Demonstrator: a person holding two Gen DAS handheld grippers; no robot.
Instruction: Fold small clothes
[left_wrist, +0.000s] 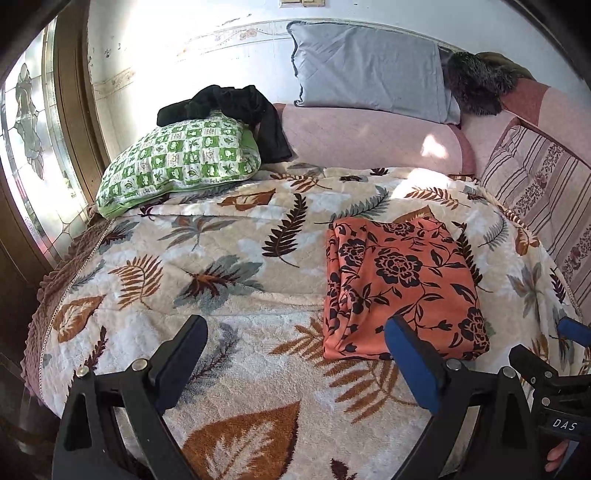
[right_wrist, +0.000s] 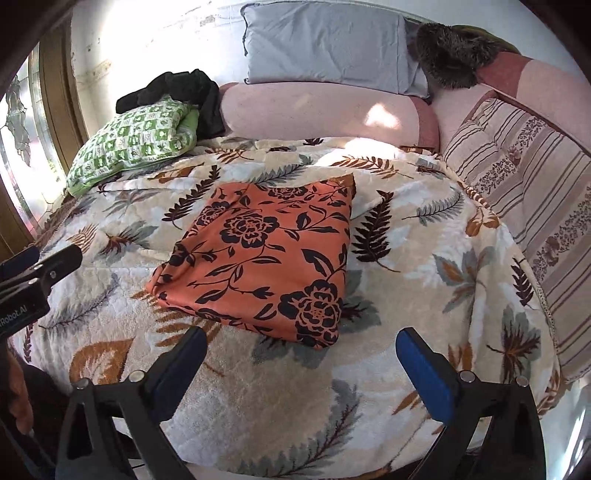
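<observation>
Two wide-open tools (empty) above folded orange floral cloth (right_wrist: 266, 258)

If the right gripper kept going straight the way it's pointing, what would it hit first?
Probably the folded orange floral garment, lying ahead of the open right gripper on the leaf-print blanket; depth is unclear.

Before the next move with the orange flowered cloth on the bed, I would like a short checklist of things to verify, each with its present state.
1. Orange floral garment lies folded on the leaf-print blanket: ok.
2. Left gripper open, nothing between its fingers: ok.
3. Right gripper open, nothing between its fingers: ok.
4. Neither gripper touches the garment: ok.
5. Fold edges even: not ok, the left side is bunched in creases.
6. Black garment on the green checked pillow folded: not ok, it lies crumpled.
</observation>
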